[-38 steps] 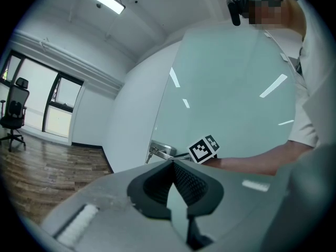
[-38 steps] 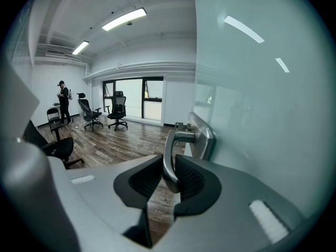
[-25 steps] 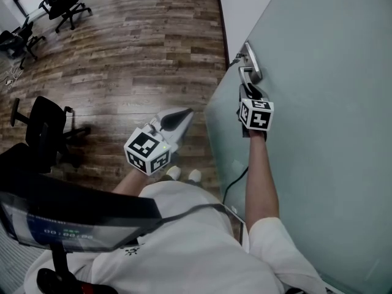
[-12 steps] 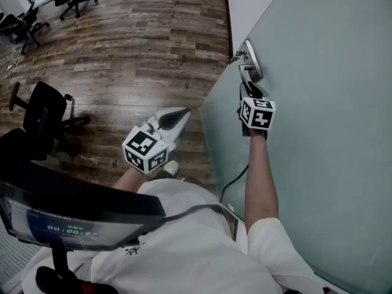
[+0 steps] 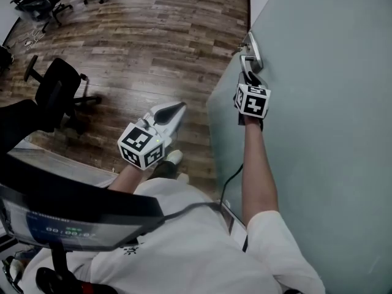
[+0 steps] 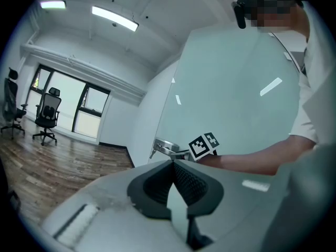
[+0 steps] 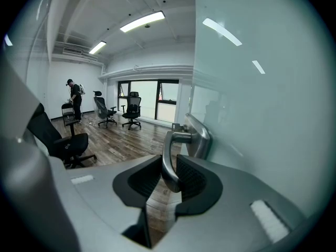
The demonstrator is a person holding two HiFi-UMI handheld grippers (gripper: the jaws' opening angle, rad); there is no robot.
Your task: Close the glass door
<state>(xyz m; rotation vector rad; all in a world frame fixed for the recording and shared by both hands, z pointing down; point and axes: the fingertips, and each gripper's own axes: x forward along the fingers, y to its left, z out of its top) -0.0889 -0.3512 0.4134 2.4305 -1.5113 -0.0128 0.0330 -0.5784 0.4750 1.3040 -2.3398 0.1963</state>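
Two grippers out: right gripper, arm extended toward upper right of frame, clamped on handle of glass door; left gripper jaws together, empty, centre frame. Wood floor, office chair at left.

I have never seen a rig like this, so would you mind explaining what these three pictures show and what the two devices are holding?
There is no robot here: a person holds a two-jaw gripper in each hand. The head view comes from a camera on the person's head, looking steeply down at both arms, the wooden floor and the glass door. The other two views come from cameras that ride on each gripper and look along its jaws. The right gripper is closed on the metal door handle. The left gripper has its jaws together with nothing between them, and it hangs free beside the door. The patterned cube on each gripper is part of the tool. An office chair stands on the floor nearby.
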